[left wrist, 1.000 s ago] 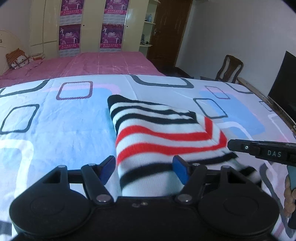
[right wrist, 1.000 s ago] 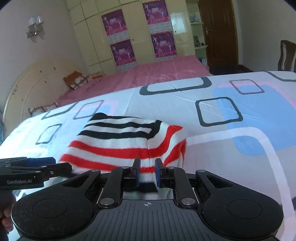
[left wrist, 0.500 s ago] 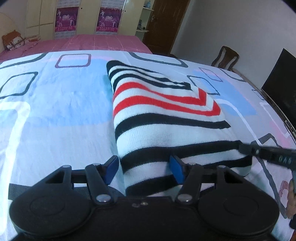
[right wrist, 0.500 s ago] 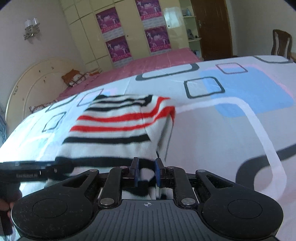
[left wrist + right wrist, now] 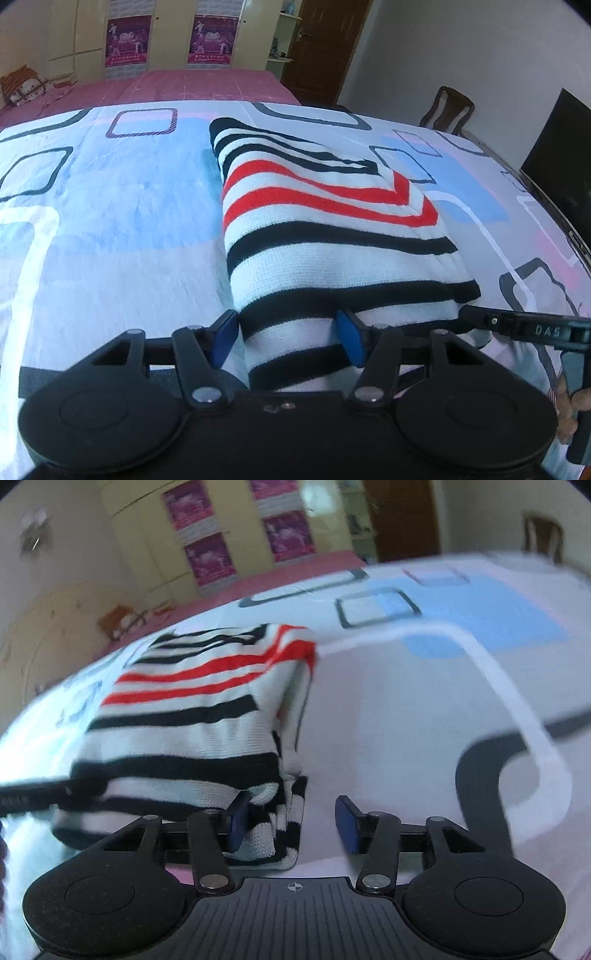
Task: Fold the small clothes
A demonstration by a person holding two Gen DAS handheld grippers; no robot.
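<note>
A small knit garment [image 5: 325, 229] with white, black and red stripes lies folded on the patterned bed sheet [image 5: 110, 221]. My left gripper [image 5: 288, 339] is open, its blue pads either side of the garment's near left edge. The garment also shows in the blurred right wrist view [image 5: 192, 720]. My right gripper [image 5: 291, 821] is open at the garment's near right corner, which lies loose between the pads. The right gripper's fingers [image 5: 517, 325] show at the right in the left wrist view.
The sheet [image 5: 424, 709] covers a wide bed. A pink bed [image 5: 166, 85], yellow wardrobes with posters [image 5: 210, 37], a brown door [image 5: 325, 44], a wooden chair [image 5: 450, 110] and a dark screen [image 5: 557, 147] stand beyond.
My right gripper has opened and let go of the garment's corner. The garment's near edge has come down toward me and lies flat. My left gripper stays open.
</note>
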